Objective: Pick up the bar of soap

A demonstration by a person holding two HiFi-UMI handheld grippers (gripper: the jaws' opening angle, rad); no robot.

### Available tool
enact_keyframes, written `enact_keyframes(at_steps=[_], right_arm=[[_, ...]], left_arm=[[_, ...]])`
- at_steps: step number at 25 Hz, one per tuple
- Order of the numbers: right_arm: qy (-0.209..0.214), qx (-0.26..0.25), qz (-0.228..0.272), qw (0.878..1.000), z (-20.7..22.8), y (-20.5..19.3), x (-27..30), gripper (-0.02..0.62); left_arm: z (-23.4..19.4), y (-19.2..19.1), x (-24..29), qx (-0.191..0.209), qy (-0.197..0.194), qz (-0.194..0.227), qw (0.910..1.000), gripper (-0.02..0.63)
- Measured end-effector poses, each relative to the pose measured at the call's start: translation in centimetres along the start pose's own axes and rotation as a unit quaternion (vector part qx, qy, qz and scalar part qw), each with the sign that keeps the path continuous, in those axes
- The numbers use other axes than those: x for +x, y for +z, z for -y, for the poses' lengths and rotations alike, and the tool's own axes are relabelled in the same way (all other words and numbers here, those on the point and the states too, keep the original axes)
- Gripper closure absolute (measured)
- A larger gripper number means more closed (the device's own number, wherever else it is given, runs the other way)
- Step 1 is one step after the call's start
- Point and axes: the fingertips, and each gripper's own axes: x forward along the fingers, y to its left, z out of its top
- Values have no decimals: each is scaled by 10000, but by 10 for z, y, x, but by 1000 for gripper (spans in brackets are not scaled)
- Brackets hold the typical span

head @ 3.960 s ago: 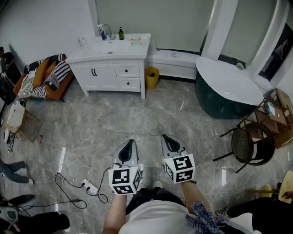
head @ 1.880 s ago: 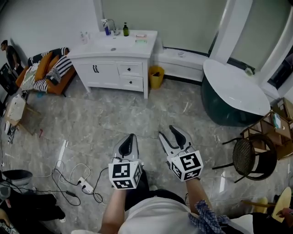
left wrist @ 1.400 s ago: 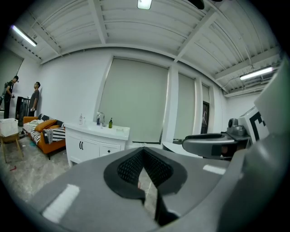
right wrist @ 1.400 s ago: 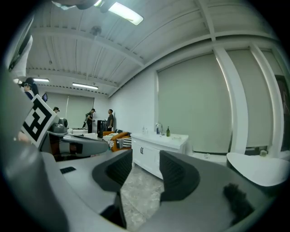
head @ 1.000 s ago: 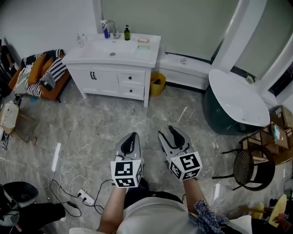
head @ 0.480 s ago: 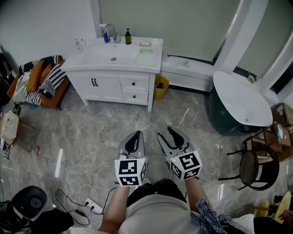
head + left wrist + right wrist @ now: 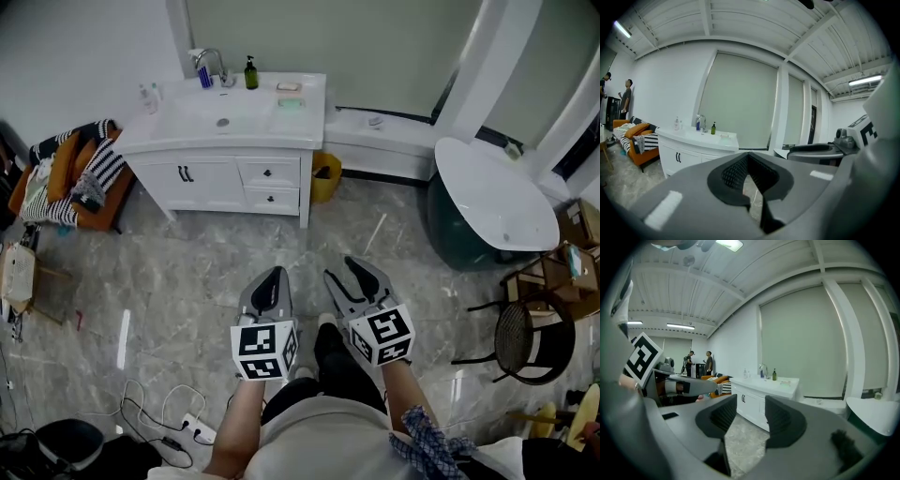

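The small pinkish bar of soap (image 7: pixel 289 86) is lying on the white vanity counter (image 7: pixel 251 120), right of the basin and well apart from both grippers. The left gripper (image 7: pixel 271 278) is holding its grey jaws pressed together on nothing. The right gripper (image 7: pixel 341 274) is holding its jaws spread, with only floor showing between them.

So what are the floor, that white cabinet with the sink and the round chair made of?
The floor looks like polished grey marble or marble-look tile: veined, with light glare. The cabinet seems white-painted wood, smooth, with dark handles. The chair looks like thin dark metal legs under a woven, mesh-like seat, perhaps rattan.
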Motion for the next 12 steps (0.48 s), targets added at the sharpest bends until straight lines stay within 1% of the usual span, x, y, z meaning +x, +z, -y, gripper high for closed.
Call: enact_keyframes(at_steps=[4,6,9,11,12], right_arm=[[20,43,-2,10000,22,-4,19,416],[20,-22,-66,10000,33,-4,31,416],[92,-337,-233,9991,51,-2,51,414],[116,-302,-182,9993,66,4,64,416],[89,-226,-117,9996,75,8,69,415]], left_arm=[[-6,2,25,136,75,25,9999,598],[-13,5,40,196,170,30,9997,598],[-23,12,64,29,295,42,9996,598],[-27,16,81,-140,346,31,9993,598],[-27,18,89,-161,370,25,9992,598]])
